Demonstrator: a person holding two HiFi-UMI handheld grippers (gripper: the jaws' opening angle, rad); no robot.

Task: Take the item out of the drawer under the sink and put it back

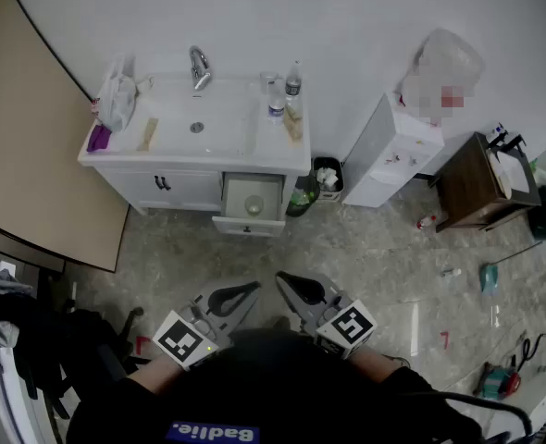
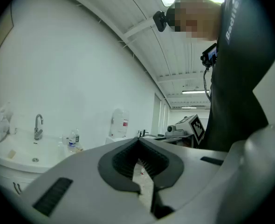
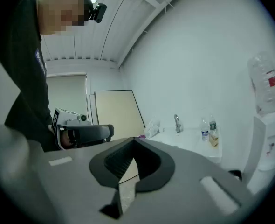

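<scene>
Both tongs are pinched shut and empty, left gripper (image 1: 245,294) and right gripper (image 1: 287,283) tucked near the body. The drawer (image 1: 247,227) under the sink (image 1: 167,128) is open, well away, with the item (image 1: 254,208) inside. I'd say next up: step closer and open one gripper.
</scene>
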